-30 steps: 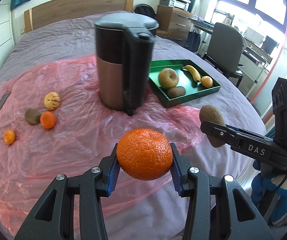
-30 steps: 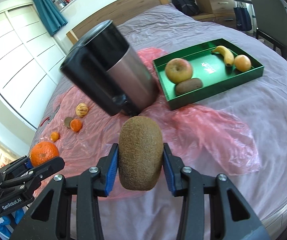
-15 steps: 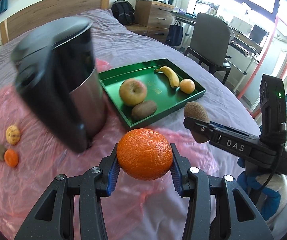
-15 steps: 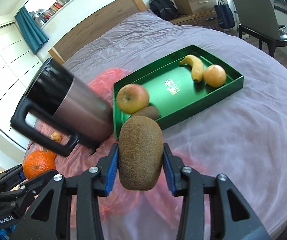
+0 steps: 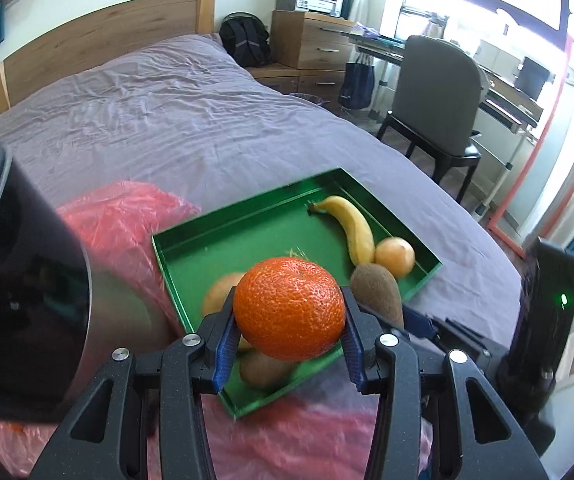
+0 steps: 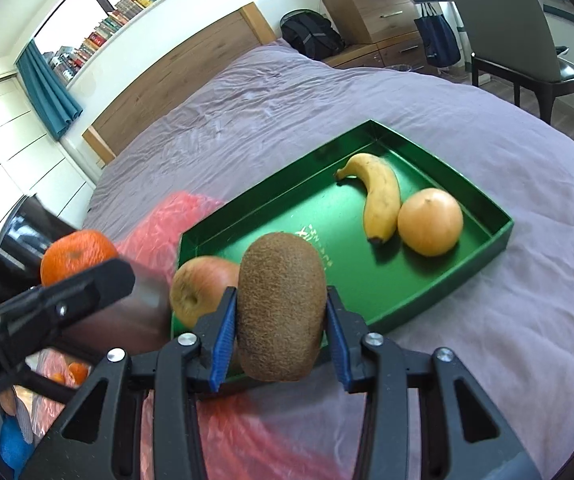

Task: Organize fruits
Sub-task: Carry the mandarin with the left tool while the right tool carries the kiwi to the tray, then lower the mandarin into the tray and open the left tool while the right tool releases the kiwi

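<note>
My left gripper [image 5: 289, 344] is shut on an orange mandarin [image 5: 289, 308] and holds it above the near end of the green tray [image 5: 223, 224]. My right gripper [image 6: 281, 344] is shut on a brown kiwi [image 6: 281, 308], just above the tray's near edge [image 6: 439, 304]. The kiwi also shows in the left wrist view [image 5: 379, 292], and the mandarin in the right wrist view [image 6: 77, 254]. The tray holds a banana [image 6: 381, 196], a pale orange [image 6: 430, 222], an apple [image 6: 203, 292] and another kiwi [image 5: 265, 368].
A black and steel kettle [image 5: 19, 288] stands close on the left, on a pink plastic sheet [image 5: 127, 216] spread over the purple bed [image 5: 175, 112]. Small oranges [image 6: 75, 374] lie on the sheet. A chair [image 5: 439, 92] and desk stand right of the bed.
Both grippers have moved forward and right with their fruits, from beside the kettle to the near end of the green tray. The kettle has slid to the left edge of view.
</note>
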Action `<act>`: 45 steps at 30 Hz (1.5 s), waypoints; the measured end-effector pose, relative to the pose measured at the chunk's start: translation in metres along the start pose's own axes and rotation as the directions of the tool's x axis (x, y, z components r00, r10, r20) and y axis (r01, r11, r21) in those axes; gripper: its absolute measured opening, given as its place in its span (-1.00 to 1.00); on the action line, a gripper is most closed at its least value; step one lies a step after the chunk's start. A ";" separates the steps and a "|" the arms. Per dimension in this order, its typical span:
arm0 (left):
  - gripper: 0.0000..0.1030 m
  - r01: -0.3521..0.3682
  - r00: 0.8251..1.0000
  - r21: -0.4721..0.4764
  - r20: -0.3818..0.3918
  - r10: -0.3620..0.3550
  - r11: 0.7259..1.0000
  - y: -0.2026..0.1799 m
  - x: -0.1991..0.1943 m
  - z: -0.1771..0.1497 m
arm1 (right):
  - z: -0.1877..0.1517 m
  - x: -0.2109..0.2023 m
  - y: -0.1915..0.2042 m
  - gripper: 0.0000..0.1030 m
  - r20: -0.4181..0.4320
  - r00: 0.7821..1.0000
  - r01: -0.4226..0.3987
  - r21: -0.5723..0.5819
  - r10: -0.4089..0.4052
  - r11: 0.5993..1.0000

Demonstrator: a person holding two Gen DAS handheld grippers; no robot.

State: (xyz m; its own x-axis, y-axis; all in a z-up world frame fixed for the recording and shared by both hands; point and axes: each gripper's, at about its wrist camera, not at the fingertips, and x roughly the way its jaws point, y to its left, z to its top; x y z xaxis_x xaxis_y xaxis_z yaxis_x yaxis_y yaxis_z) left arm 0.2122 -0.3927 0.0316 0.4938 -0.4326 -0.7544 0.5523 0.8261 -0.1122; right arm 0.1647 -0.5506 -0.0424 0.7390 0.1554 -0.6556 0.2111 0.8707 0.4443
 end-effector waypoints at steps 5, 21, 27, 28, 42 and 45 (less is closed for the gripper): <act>-0.23 -0.049 0.999 -0.036 0.002 0.049 0.998 0.007 0.035 0.023 | 0.011 0.023 -0.001 -0.29 0.014 0.999 0.035 -0.032 -0.035 0.999; -0.23 -0.173 0.982 -0.111 -0.100 0.162 0.979 0.032 0.128 0.054 | 0.019 0.085 0.009 -0.29 -0.083 0.983 0.140 -0.255 -0.166 0.957; -0.22 -0.176 0.978 -0.099 -0.134 0.162 0.979 0.025 0.147 0.047 | 0.018 0.090 0.007 -0.28 -0.091 0.980 0.144 -0.279 -0.175 0.949; -0.22 -0.176 0.977 -0.097 -0.136 0.162 0.980 0.024 0.149 0.045 | 0.018 0.090 0.007 -0.28 -0.091 0.980 0.143 -0.283 -0.175 0.948; -0.22 -0.181 0.964 -0.094 -0.213 0.157 0.979 0.031 0.171 0.027 | 0.012 0.088 0.012 -0.26 -0.083 0.977 0.162 -0.316 -0.198 0.935; -0.21 -0.169 0.961 -0.101 -0.237 0.141 0.981 0.032 0.174 0.026 | 0.011 0.088 0.013 -0.25 -0.084 0.976 0.166 -0.319 -0.202 0.933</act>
State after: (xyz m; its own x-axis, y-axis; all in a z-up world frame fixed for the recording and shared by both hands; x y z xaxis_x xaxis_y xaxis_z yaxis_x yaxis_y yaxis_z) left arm 0.3329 -0.4509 -0.0863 0.3929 -0.2137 -0.8944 0.3907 0.9193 -0.0480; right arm 0.2397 -0.5307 -0.0873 0.6244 0.0149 -0.7810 0.1151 0.9871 0.1109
